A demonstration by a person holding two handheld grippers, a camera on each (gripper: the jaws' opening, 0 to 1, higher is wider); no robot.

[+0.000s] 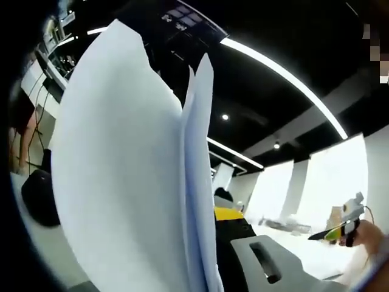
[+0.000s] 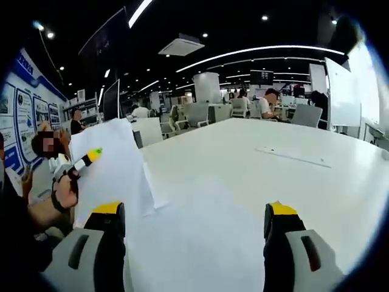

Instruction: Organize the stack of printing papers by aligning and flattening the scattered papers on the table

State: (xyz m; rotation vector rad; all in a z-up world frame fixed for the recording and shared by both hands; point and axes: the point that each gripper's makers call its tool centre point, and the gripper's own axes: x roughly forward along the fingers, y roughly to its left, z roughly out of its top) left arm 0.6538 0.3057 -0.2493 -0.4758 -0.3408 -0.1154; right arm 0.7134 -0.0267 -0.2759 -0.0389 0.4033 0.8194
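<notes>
A stack of white printing papers (image 1: 127, 164) stands upright and fanned between my left gripper's jaws. My left gripper (image 1: 213, 222) is shut on its lower edge; the yellow-tipped right jaw presses the sheets and the left jaw is hidden behind them. From the right gripper view, the same papers (image 2: 112, 170) hang over the table's left edge, held by the left gripper (image 2: 88, 159) in a person's hand. My right gripper (image 2: 194, 210) is open wide low over the white table (image 2: 255, 146), nothing between its jaws. A flat white sheet (image 2: 200, 225) seems to lie below it.
A long thin strip (image 2: 293, 156) lies on the table at the far right. Chairs (image 2: 197, 114) and seated people (image 2: 267, 103) line the far edge. A white board (image 2: 343, 91) stands at the right. The right gripper (image 1: 328, 232) shows far off, held in a hand.
</notes>
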